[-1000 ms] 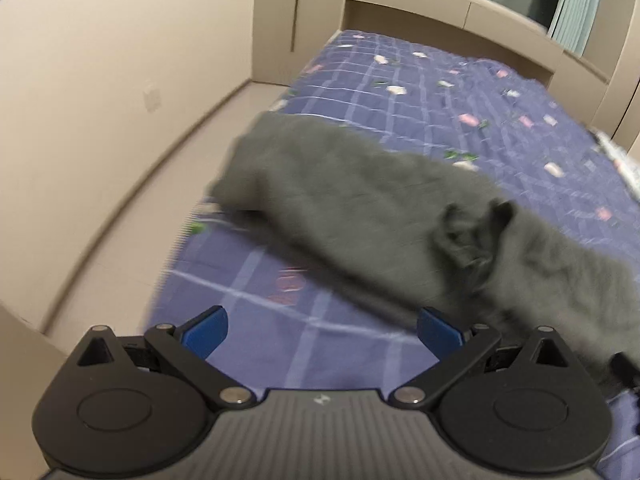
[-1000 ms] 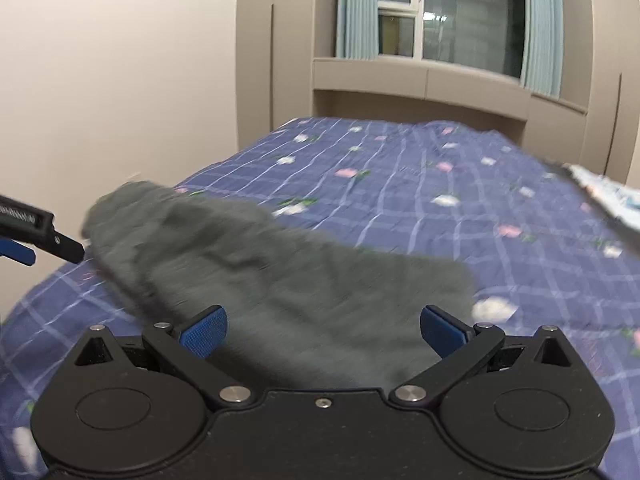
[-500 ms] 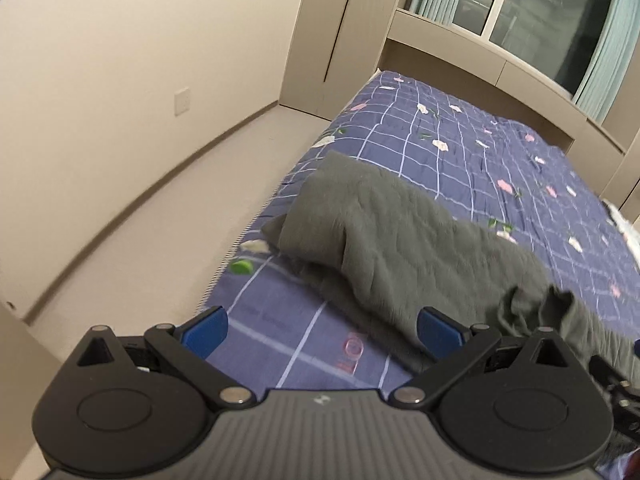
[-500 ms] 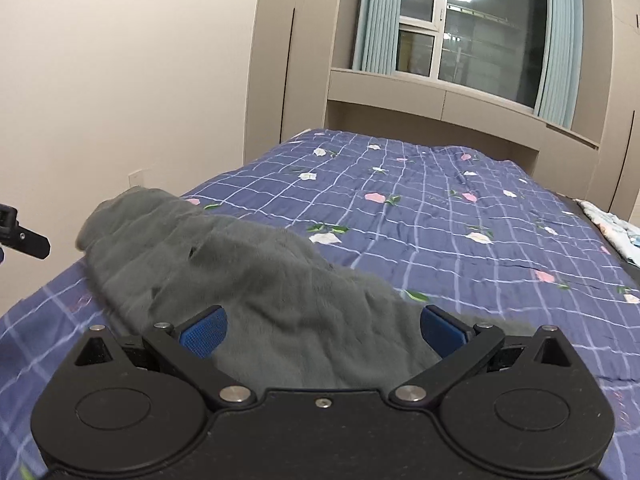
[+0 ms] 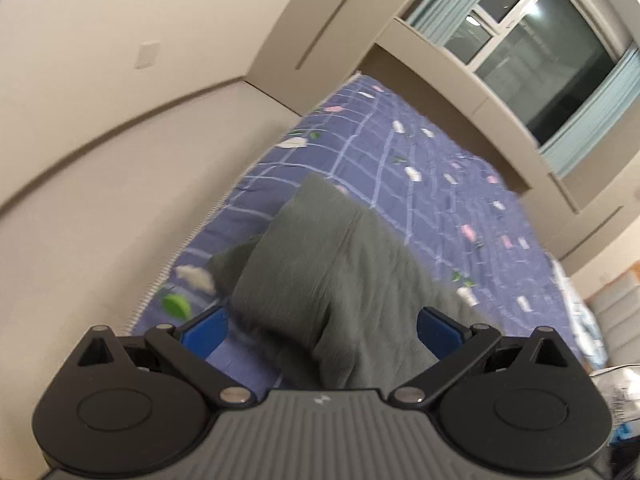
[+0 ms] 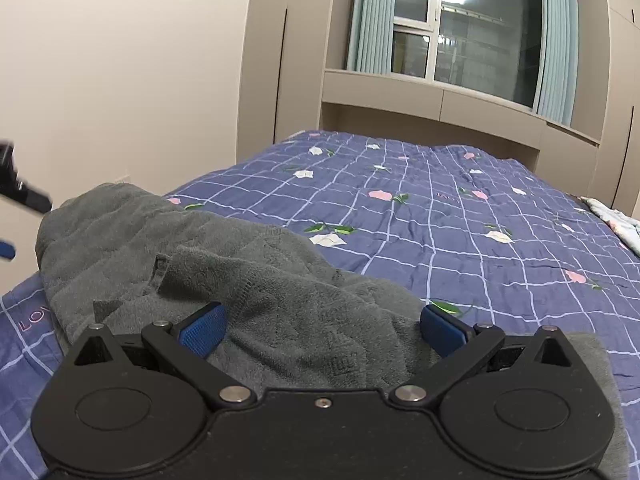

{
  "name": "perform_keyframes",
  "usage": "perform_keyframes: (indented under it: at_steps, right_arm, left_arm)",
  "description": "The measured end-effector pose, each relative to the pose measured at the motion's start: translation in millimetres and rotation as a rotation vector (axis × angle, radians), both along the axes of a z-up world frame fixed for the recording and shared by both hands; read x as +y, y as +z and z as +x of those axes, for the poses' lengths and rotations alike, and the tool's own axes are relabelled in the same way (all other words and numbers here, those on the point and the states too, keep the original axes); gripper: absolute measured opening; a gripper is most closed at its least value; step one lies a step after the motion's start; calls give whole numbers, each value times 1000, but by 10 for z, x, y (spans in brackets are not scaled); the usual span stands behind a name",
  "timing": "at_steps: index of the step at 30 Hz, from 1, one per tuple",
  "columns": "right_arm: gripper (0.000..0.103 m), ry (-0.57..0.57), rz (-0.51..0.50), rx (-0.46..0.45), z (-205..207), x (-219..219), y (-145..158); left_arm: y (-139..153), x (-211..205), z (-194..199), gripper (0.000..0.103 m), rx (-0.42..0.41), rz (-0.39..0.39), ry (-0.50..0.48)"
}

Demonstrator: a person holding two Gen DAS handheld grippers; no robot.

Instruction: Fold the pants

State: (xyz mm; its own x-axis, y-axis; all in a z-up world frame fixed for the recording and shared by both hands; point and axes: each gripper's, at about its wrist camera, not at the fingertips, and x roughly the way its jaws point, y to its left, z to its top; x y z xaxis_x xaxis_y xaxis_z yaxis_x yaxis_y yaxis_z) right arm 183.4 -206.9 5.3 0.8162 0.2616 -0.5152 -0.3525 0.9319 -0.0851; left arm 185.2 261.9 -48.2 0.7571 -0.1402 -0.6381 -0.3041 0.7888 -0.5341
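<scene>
The grey fleece pants point(image 6: 240, 276) lie rumpled and partly folded on the blue checked bedspread point(image 6: 460, 216), near the bed's left edge. They also show in the left wrist view point(image 5: 332, 272). My left gripper point(image 5: 322, 330) is open and empty, held above the pants and tilted. My right gripper point(image 6: 322, 330) is open and empty, just above the near end of the pants. A black part of the left gripper point(image 6: 24, 196) shows at the far left of the right wrist view.
The bed edge point(image 5: 192, 240) drops to a beige floor point(image 5: 100, 220) on the left. A wall and wardrobe point(image 6: 272, 60) stand at the left, a window with curtains point(image 6: 460, 28) behind the bed. A light quilt point(image 6: 616, 220) lies at the far right.
Both grippers have pulled back and risen from the pants. The left view has tilted and swung toward the bed's left edge. The pants now lie still.
</scene>
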Motion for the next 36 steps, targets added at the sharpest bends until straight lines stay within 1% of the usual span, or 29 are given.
perform_keyframes:
  at_steps: [2, 3, 5, 6, 8, 11, 12, 14, 16, 19, 21, 23, 25, 28, 30, 31, 32, 33, 34, 35, 36]
  right_arm:
    - [103, 1, 0, -14, -18, -3, -20]
    - [103, 2, -3, -22, -30, 3, -31]
    - [103, 5, -10, -36, -48, 12, -41]
    - [103, 6, -11, -39, -54, 15, -46]
    - [103, 8, -7, -37, -48, 11, -47]
    - [103, 8, 4, -34, -43, -4, -53]
    - [103, 8, 6, -35, -43, -7, -59]
    - [103, 7, 7, -37, -46, -5, -67]
    - [103, 8, 8, -39, -47, -13, -70]
    - [103, 10, 11, -39, -46, -11, -77]
    - [103, 11, 13, -39, -42, -7, -81]
    - [103, 9, 10, -42, -48, -4, -84]
    - [103, 8, 6, -46, -53, 2, -91]
    - [103, 9, 4, -48, -61, 5, -90]
    - [103, 9, 6, -46, -61, 8, -91]
    - [103, 10, 5, -47, -62, 12, -90]
    - [103, 11, 5, -47, -62, 12, -89]
    - [103, 12, 5, -47, -64, 15, -90]
    - [103, 13, 7, -47, -59, 6, -92]
    - [103, 13, 9, -46, -59, 3, -92]
    - [103, 13, 11, -46, -61, 4, -95]
  left_arm:
    - [-47, 74, 93, 102, 10, -54, -3]
    - [-73, 107, 129, 101, 14, -81, 9]
    - [-116, 173, 183, 94, 13, -125, 42]
    - [-121, 196, 201, 94, 5, -135, 56]
    - [-95, 214, 263, 94, -26, -134, 55]
    - [-39, 187, 394, 95, -75, -103, 30]
    - [-31, 175, 444, 95, -73, -89, 19]
    - [-23, 153, 493, 95, -41, -73, 15]
    - [-15, 149, 425, 98, -45, -71, 0]
    - [-23, 151, 281, 101, -12, -53, 7]
    - [-59, 177, 153, 102, -6, -80, 16]
    - [-106, 204, 113, 102, 4, -126, 17]
    - [-168, 229, 119, 102, 15, -176, 37]
    - [-281, 274, 160, 95, 33, -268, 106]
    - [-334, 294, 189, 90, 53, -315, 164]
    - [-356, 308, 182, 82, 55, -323, 192]
    - [-361, 315, 183, 71, 56, -323, 216]
    - [-360, 319, 186, 63, 52, -321, 233]
    - [-346, 321, 197, 48, 41, -317, 237]
    - [-328, 317, 216, 40, 33, -310, 228]
    - [-300, 302, 237, 38, 21, -297, 218]
